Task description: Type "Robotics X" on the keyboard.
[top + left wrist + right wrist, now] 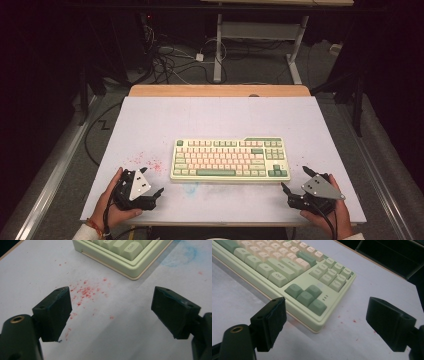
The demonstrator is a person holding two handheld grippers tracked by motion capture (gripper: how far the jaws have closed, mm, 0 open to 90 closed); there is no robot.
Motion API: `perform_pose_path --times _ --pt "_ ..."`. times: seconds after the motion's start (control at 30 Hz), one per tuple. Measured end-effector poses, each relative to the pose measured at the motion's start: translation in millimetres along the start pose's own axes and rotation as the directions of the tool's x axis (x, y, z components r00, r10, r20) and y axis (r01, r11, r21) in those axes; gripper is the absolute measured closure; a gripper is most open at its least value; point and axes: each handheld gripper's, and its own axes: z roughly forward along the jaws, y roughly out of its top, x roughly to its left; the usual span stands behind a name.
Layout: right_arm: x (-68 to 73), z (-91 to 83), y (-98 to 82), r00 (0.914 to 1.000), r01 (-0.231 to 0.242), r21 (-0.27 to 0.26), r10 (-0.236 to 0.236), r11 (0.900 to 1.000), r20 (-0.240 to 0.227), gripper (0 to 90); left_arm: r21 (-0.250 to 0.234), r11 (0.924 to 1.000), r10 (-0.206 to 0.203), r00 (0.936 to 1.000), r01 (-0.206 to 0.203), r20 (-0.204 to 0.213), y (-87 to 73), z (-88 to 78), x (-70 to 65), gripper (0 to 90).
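The keyboard (287,272) ahead of the tongs looks like smooth plastic with a soft shine. The table (150,125) under the tongs is matt and pale, with dusty red specks (86,291). The tongs look like dull black plastic, and each carries a grey metal-looking plate.

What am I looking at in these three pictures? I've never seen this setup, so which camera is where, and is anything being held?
There is no robot: a person sits at a table holding a tool in each hand. The high view looks down from above; the left hand-held gripper is at lower left, the right hand-held gripper at lower right. The other two pictures come from cameras riding on those tools, looking out between their two black jaws. On the white table lies a cream and green keyboard, with red specks by its near left corner and a faint blue smudge at its front edge. Both sets of jaws stand wide apart, each aimed at a near corner of the keyboard. Nothing is held.
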Motion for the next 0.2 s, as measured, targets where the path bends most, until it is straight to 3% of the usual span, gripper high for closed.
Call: perform_pose_path --times 0.2 --pt "-0.3 1.9 -1.0 1.0 0.005 0.01 -0.005 1.0 -0.006 17.2 0.006 1.0 0.004 1.0 -0.004 0.001 2.3 2.9 0.3 15.7"
